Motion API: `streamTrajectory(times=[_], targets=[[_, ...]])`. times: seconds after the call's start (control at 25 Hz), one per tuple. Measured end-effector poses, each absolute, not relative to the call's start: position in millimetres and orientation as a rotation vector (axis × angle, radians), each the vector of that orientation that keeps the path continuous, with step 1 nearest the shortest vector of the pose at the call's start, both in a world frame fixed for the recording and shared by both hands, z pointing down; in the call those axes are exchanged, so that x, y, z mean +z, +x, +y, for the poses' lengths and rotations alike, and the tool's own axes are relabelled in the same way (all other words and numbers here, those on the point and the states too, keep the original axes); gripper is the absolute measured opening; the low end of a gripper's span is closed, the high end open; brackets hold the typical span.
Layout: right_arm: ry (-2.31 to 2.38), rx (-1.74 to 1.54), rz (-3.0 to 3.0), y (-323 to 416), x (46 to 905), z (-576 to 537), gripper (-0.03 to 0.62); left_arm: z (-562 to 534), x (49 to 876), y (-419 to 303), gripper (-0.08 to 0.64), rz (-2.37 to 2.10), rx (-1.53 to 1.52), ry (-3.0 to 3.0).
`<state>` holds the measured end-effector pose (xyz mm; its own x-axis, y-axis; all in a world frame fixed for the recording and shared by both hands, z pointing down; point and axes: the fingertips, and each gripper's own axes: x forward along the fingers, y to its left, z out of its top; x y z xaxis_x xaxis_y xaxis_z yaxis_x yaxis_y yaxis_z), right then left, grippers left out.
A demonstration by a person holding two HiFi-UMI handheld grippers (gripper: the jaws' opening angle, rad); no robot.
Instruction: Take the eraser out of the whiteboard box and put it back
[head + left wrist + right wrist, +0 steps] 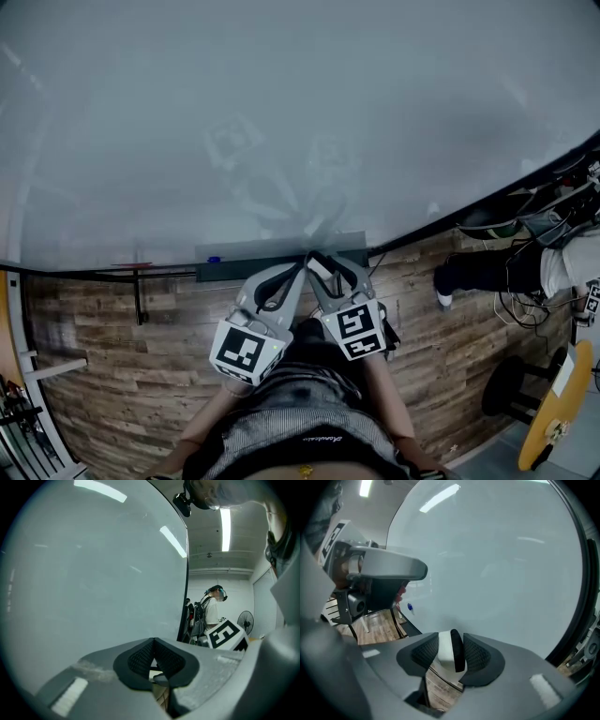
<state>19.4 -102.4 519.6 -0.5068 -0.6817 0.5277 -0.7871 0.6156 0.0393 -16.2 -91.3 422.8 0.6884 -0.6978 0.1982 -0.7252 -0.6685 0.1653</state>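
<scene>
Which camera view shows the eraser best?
The right gripper view: the eraser stands close up between the jaws of the right gripper, white body and black face both clear. The head view shows it only as a small white patch by the whiteboard box. The left gripper view does not show it.

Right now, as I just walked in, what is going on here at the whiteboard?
A person stands at the whiteboard with a gripper in each hand. The right gripper is at the grey whiteboard box under the board, its fingers apart with the white-and-black eraser between them. The hold looks loose, not clamped. The left gripper hangs beside it, fingers shut and empty.
</scene>
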Motion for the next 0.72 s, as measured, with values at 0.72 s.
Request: streamTrajectory(times=[0.72], targets=[[1.169, 0.303, -2.376, 20, 517, -84, 0.160, -78, 412, -11, 0.002, -1.083, 0.145, 2.699]])
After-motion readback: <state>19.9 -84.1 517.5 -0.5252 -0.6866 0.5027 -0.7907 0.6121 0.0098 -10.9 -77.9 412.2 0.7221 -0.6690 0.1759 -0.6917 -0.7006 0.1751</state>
